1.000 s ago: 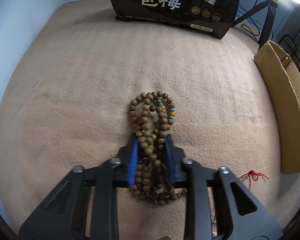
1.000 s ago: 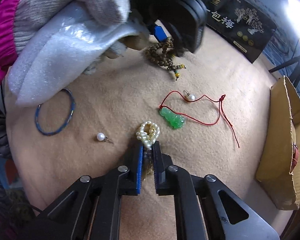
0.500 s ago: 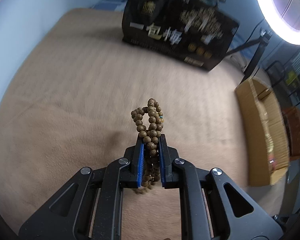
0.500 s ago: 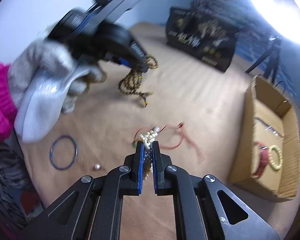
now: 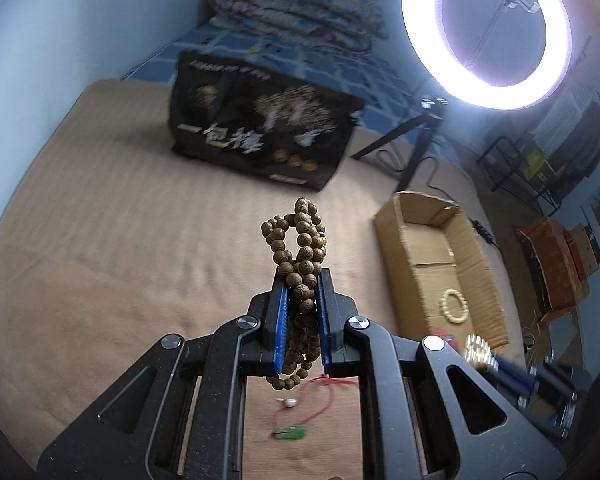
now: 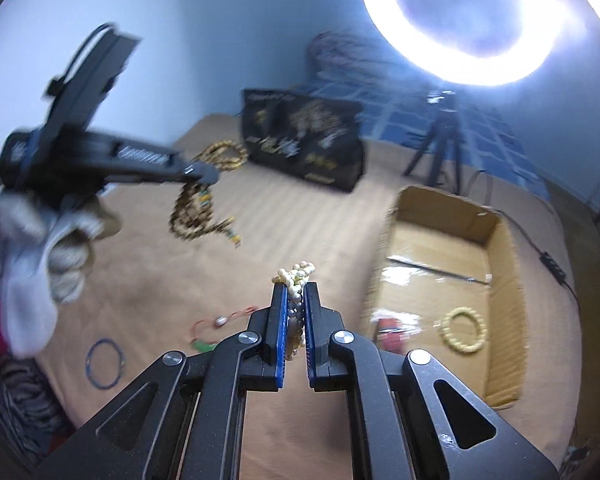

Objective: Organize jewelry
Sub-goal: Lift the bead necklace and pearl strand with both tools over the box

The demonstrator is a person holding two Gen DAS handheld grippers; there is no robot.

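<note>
My left gripper (image 5: 302, 276) is shut on a brown wooden bead strand (image 5: 300, 240) and holds it in the air above the beige table; the strand also shows in the right wrist view (image 6: 192, 208), hanging from the left gripper (image 6: 208, 174). My right gripper (image 6: 295, 286) is shut on a pearl bracelet (image 6: 296, 274), raised left of the open cardboard box (image 6: 500, 280). The box (image 5: 416, 236) holds a cream bead bracelet (image 6: 462, 328) and a red item (image 6: 390, 330). A red-cord necklace with green pendant (image 5: 290, 432) lies on the table below.
A black gift bag (image 5: 260, 136) stands at the back of the table. A blue bangle (image 6: 105, 364) and a loose pearl earring (image 6: 220, 321) lie at the left. A ring light (image 5: 488, 28) on a tripod stands behind the box.
Both grippers have risen from the table with their bead pieces and tilted up. The view now reaches the box and ring light; the right gripper has moved toward the box.
</note>
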